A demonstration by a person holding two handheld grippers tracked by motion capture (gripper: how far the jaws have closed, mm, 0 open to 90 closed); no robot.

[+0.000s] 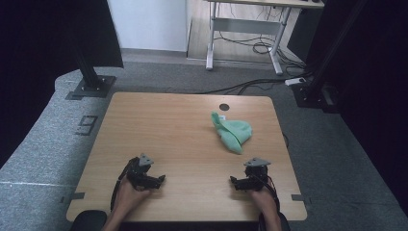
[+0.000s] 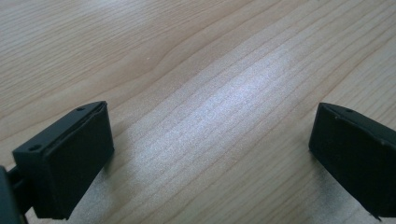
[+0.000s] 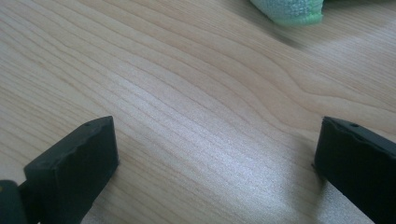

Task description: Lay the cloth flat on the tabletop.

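Wooden table [image 1: 183, 139] spans the high view, light grain, with a small dark round hole [image 1: 224, 107] near its far edge. Green cloth [image 1: 232, 133] lies crumpled on the right half of the table, beyond the right gripper [image 1: 234, 182] and apart from it; its edge shows at the top of the right gripper view. Left gripper [image 1: 162, 179] rests low at the near left. Both grippers' jaws stand wide apart over bare wood, nothing between them.
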